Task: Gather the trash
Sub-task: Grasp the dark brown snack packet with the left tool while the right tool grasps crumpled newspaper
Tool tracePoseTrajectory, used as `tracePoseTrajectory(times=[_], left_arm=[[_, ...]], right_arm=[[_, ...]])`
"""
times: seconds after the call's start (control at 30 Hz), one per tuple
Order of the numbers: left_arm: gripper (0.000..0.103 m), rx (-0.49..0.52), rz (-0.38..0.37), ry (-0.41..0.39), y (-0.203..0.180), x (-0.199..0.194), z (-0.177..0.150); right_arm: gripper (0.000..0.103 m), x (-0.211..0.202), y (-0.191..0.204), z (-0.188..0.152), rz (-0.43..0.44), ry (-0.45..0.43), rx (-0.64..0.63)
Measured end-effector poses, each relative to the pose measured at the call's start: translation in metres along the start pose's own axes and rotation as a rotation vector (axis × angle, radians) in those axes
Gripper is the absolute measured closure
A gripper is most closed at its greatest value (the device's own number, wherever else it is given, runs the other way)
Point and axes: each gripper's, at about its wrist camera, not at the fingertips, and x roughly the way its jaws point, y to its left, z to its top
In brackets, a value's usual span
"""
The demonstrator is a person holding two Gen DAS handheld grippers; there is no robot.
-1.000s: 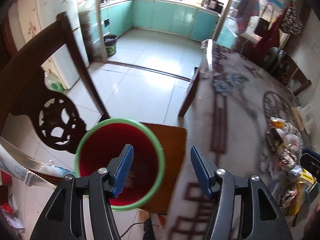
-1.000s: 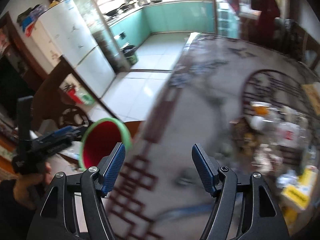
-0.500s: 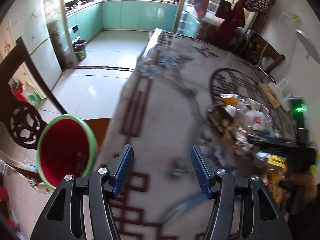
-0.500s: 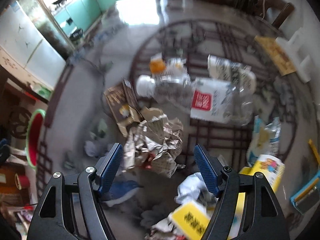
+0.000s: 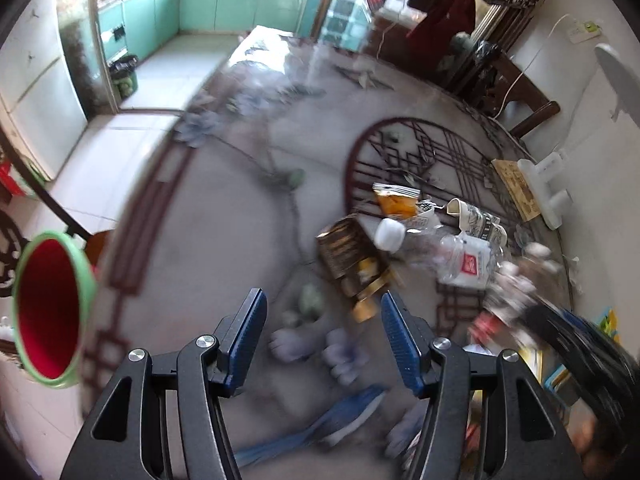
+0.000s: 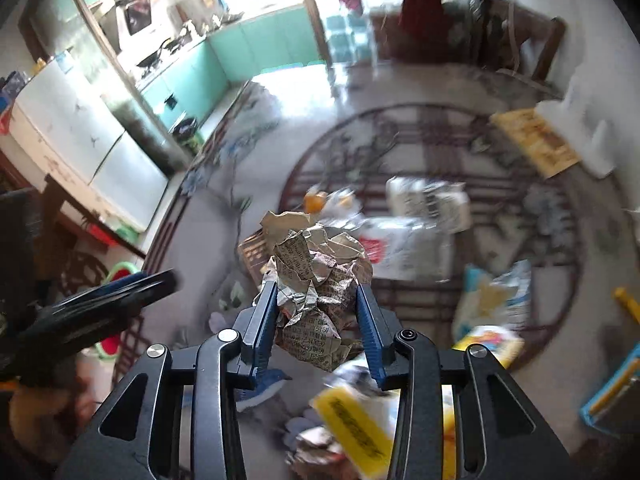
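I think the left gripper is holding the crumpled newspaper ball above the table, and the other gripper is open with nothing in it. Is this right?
Not quite: the right gripper holds the crumpled newspaper ball above the table, as the right wrist view shows. The left gripper is the open, empty one.

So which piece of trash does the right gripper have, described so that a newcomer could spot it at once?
On the patterned table, look at the litter heap near its round lattice motif. Just above the heap, the right gripper is shut on a crumpled newspaper ball. Unlike the clear plastic bottle and the yellow-labelled packet nearby, it is grey-beige creased paper covered in fine print.
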Motion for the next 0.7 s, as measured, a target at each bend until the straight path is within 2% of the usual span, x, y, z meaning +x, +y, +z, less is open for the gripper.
tracePoseTrajectory(times=[0.13, 0.23, 0.27, 0.43, 0.6, 0.67, 0.7], left_arm=[[0.044, -0.023, 0.016, 0.024, -0.022, 0.044, 0.017], [0.044, -0.006, 0.113, 0.038, -0.034, 0.078, 0.024], [0.044, -0.012, 0.123, 0.046, -0.035, 0.086, 0.025], [0.044, -0.019, 0.159, 0.076, -0.033, 0.11, 0.022], [0.042, 0.005, 0.136, 0.059, -0.038, 0.116, 0.022], [0.071, 0.013, 0.087, 0.038, -0.038, 0.113, 0.02], [0.075, 0.018, 0.077, 0.029, -0.039, 0.11, 0.02]], right_arm=[[0.065, -0.004, -0.014, 0.001, -0.021, 0.007, 0.011], [0.065, -0.007, -0.026, -0.002, -0.033, 0.01, 0.022], [0.065, -0.01, -0.03, -0.002, -0.04, 0.009, 0.02], [0.065, -0.01, -0.036, -0.004, -0.036, 0.022, 0.023], [0.064, -0.004, -0.03, -0.005, -0.022, 0.036, 0.01], [0.064, -0.003, -0.028, -0.006, -0.021, 0.04, 0.005], [0.064, -0.003, -0.027, -0.006, -0.021, 0.042, 0.003]])
